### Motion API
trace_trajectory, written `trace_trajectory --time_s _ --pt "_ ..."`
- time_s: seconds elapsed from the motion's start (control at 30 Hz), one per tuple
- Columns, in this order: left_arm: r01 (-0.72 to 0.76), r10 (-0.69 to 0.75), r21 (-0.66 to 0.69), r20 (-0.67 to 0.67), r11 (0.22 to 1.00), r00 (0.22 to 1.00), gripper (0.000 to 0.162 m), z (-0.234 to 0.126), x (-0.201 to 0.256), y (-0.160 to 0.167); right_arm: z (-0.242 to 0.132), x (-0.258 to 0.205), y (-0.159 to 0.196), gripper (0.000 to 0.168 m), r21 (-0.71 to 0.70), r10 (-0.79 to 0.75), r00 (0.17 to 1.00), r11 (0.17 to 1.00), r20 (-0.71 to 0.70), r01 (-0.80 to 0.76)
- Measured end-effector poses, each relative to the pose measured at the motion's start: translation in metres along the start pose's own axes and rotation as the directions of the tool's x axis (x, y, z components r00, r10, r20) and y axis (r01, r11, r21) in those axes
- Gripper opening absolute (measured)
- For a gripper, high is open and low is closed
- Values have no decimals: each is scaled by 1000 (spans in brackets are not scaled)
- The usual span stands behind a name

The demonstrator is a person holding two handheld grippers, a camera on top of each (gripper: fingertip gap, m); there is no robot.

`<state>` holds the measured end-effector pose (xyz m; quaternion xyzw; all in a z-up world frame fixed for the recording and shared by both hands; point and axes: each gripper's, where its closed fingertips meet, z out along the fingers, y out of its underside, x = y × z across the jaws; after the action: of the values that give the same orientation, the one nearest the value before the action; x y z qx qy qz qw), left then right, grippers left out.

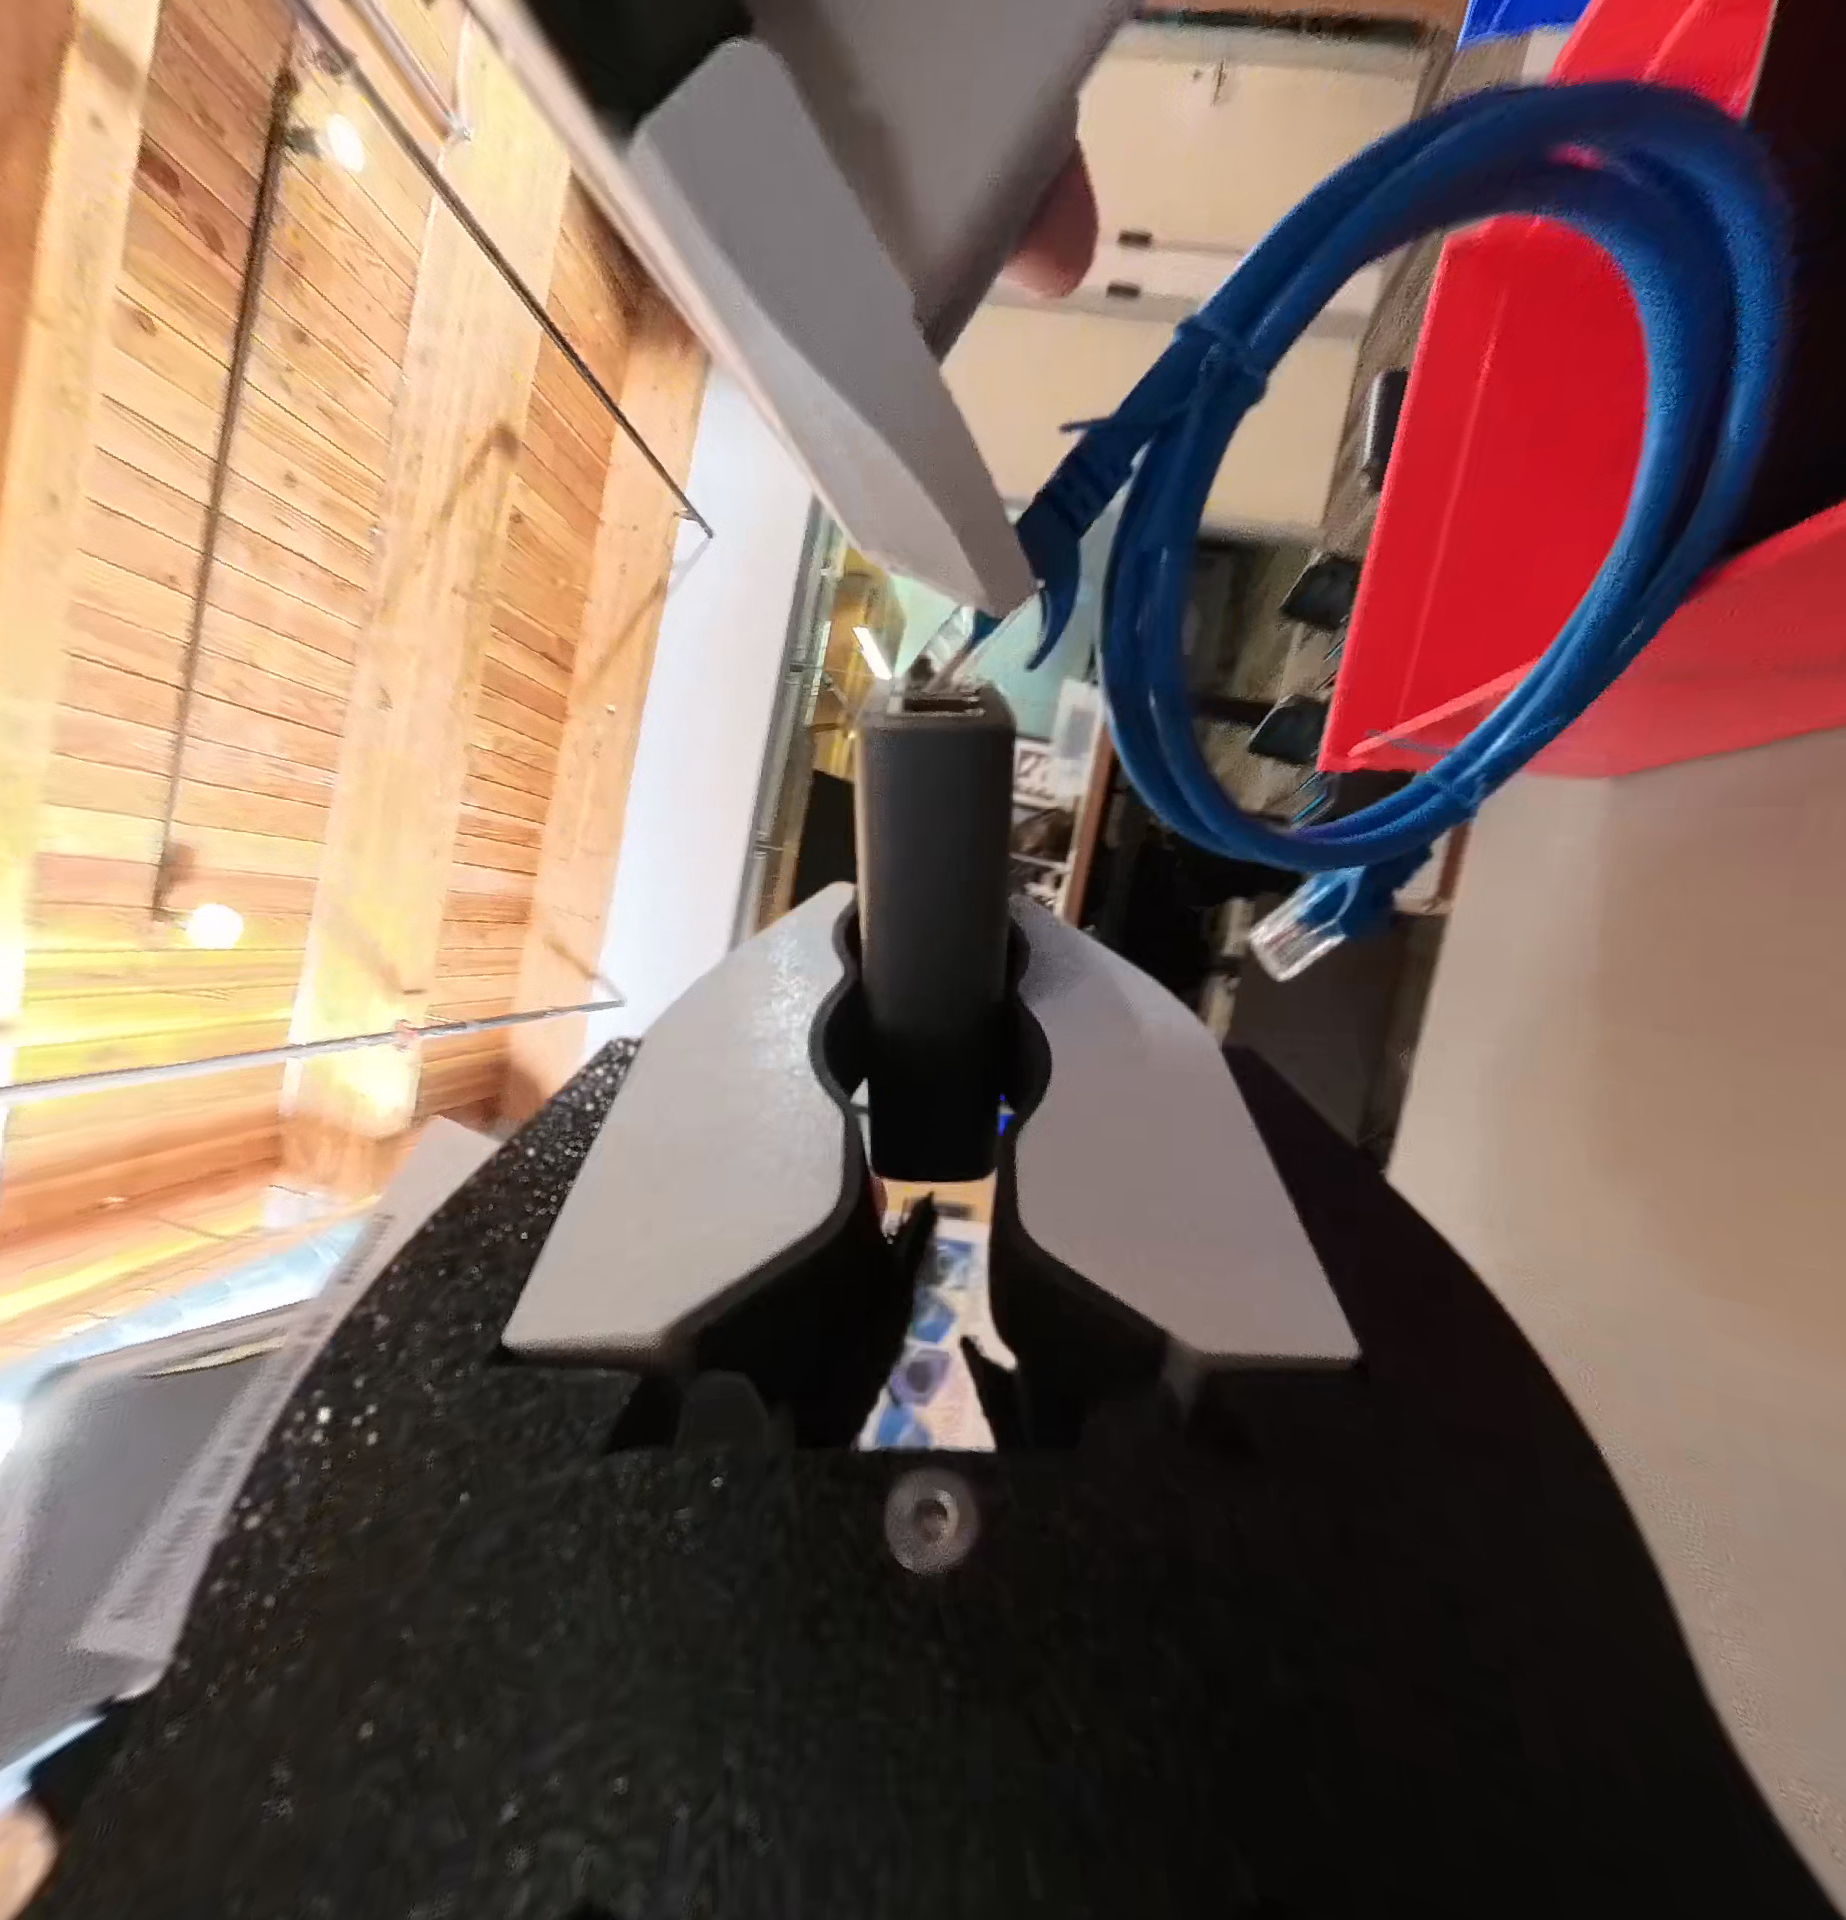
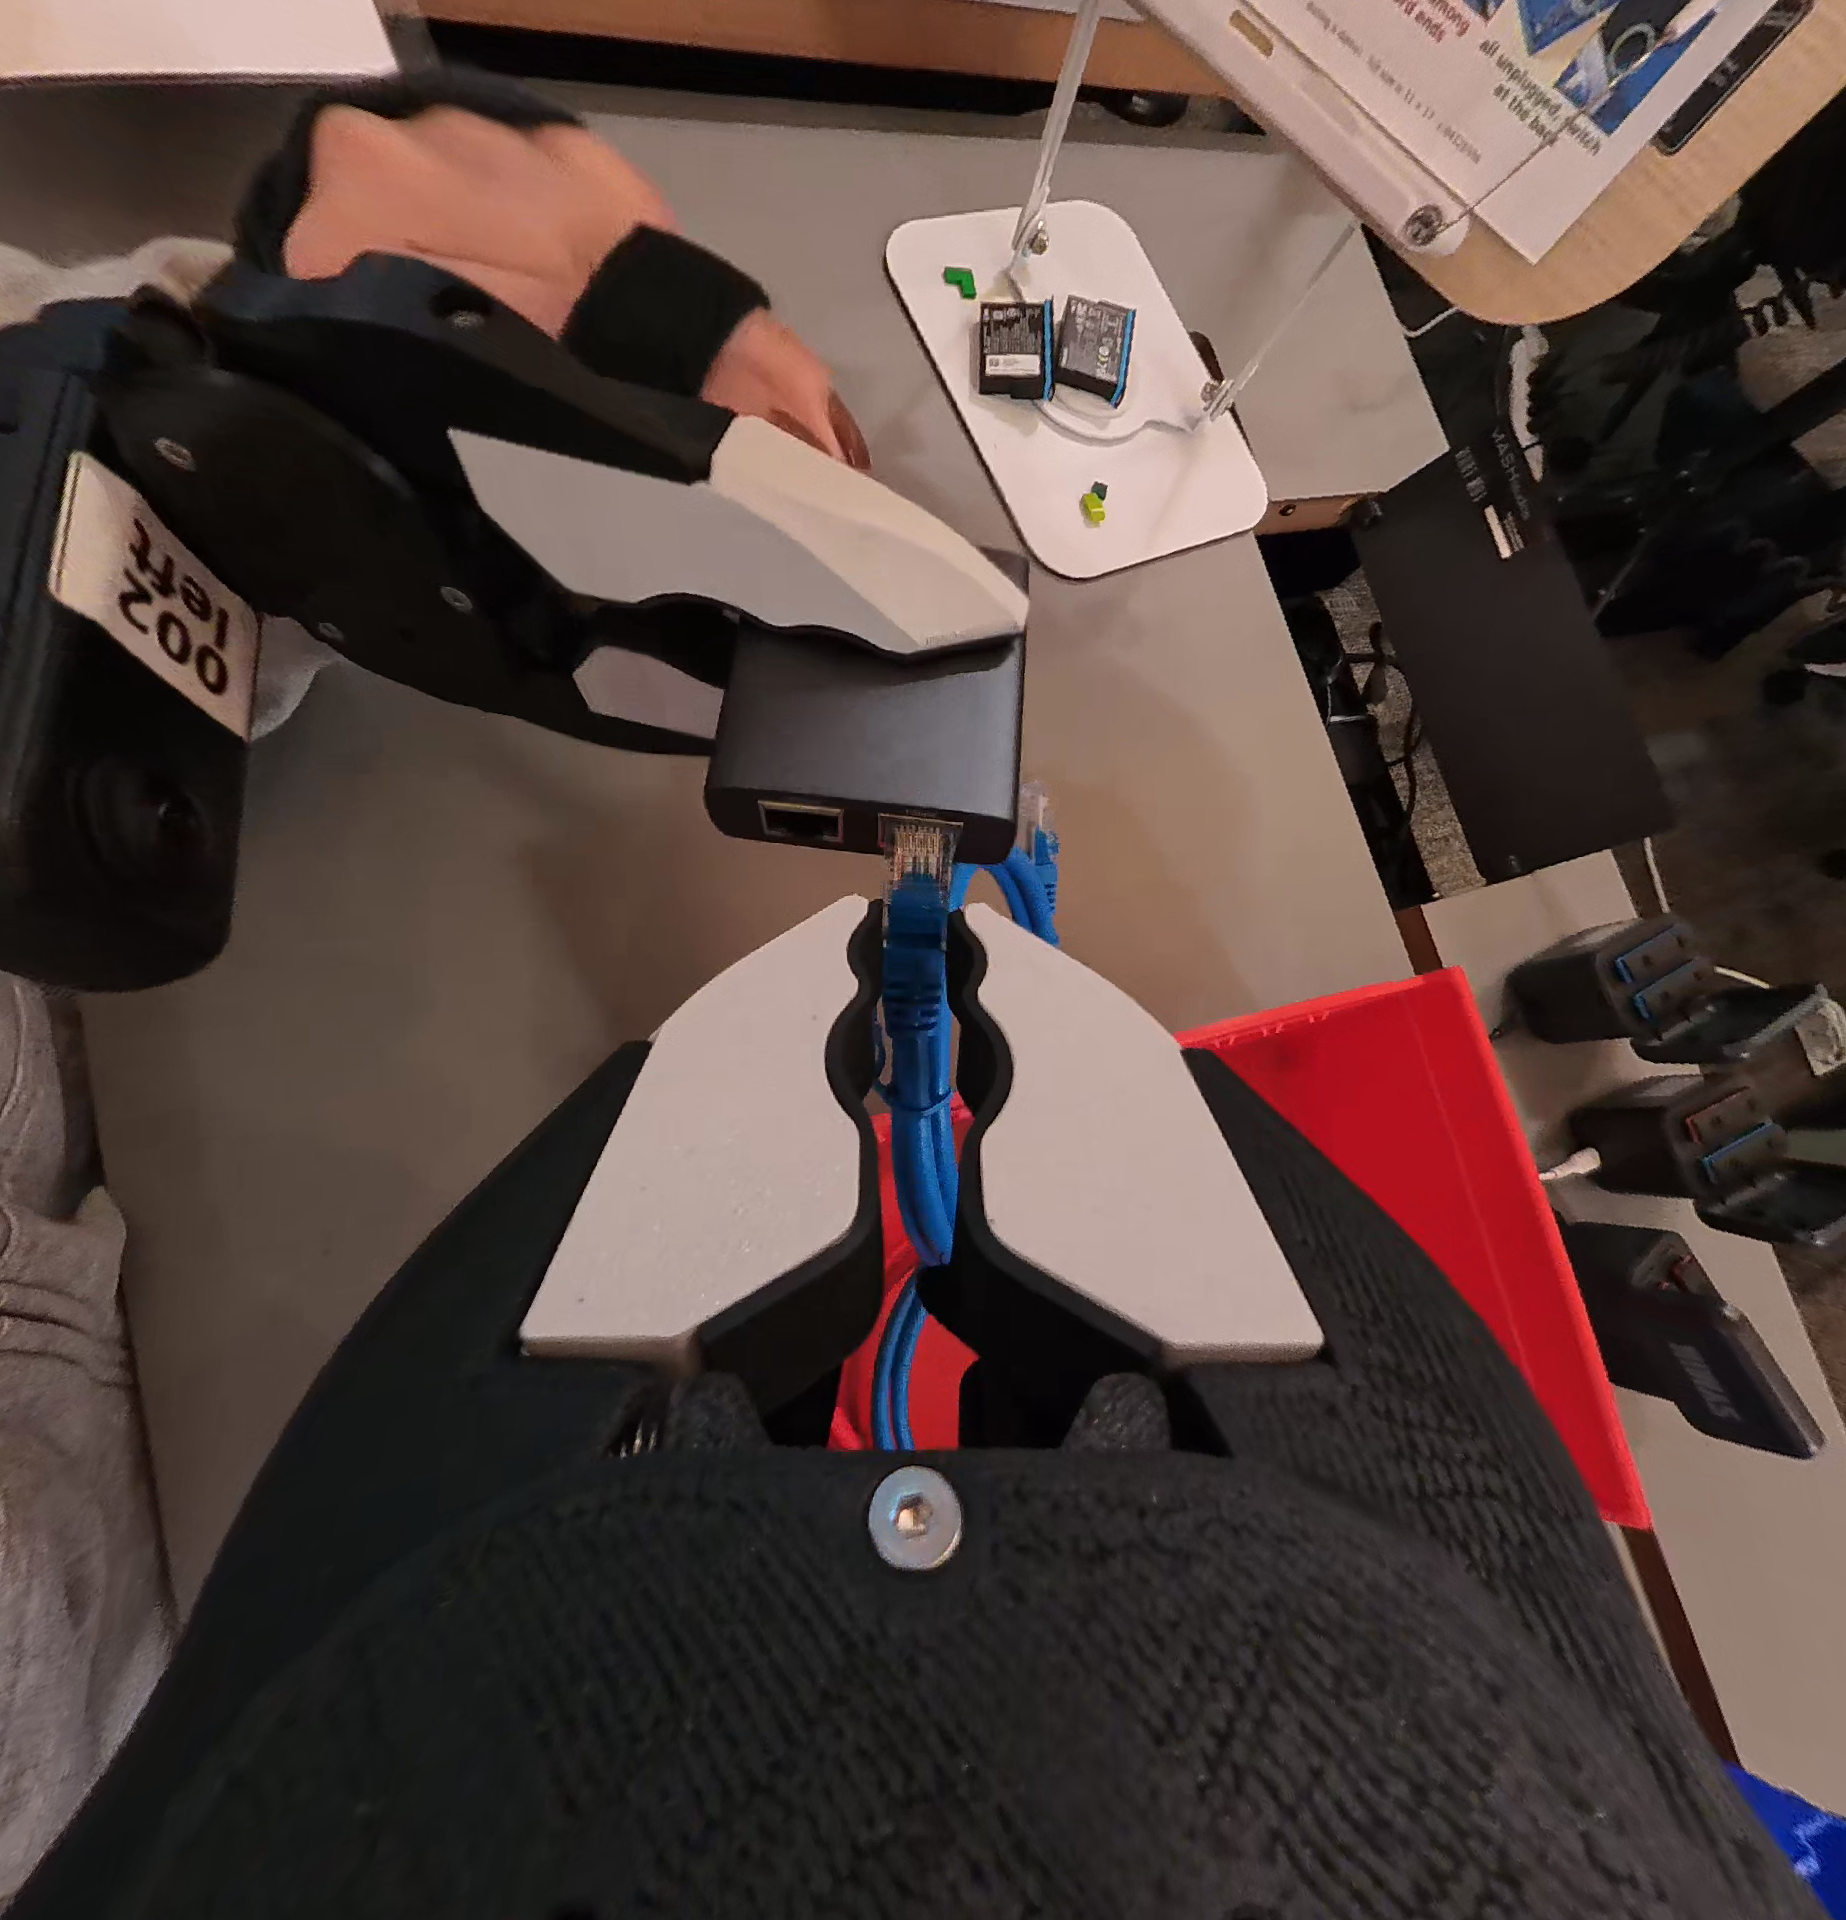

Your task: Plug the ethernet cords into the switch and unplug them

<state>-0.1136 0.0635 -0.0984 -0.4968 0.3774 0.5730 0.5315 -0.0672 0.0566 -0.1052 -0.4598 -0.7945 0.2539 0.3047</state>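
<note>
My left gripper [image 1: 934, 920] is shut on a flat black box [image 1: 934, 862] and holds it above the grey table [image 2: 431, 935]. In the right wrist view the box [image 2: 867, 717] shows two ports on its near edge, and the left port [image 2: 799, 821] is empty. My right gripper [image 2: 914, 914] is shut on the boot of a blue network cable [image 2: 914, 997]. The cable's clear plug [image 2: 919, 847] sits at the mouth of the right port. The cable's bundled coil [image 1: 1418, 520] hangs beside the right gripper's fingers [image 1: 846, 364]. The left gripper [image 2: 846, 623] reaches in from the left.
A red bin [image 2: 1418, 1143] stands under my right gripper. A white stand base [image 2: 1158, 488] at the back holds two small black batteries [image 2: 1054, 348] and green blocks. Black chargers [image 2: 1677, 1039] line the table's right edge. A gloved hand [image 2: 483, 208] holds the left gripper.
</note>
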Motion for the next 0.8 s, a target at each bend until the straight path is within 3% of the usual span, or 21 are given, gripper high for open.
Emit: trace_trajectory --time_s 0.27,0.47,0.8 --pt "-368 370 -40 68 929 927 21 -7 -2 -5 8 -5 11 9 -82 -38 999 996 27 41" --pt "-408 410 -38 77 912 909 20 -9 -4 -7 8 -7 11 9 -21 -8 999 1000 46 9" --pt "-479 481 -62 31 876 876 20 -8 4 -10 13 -9 22 9 -57 48 996 997 72 -44"
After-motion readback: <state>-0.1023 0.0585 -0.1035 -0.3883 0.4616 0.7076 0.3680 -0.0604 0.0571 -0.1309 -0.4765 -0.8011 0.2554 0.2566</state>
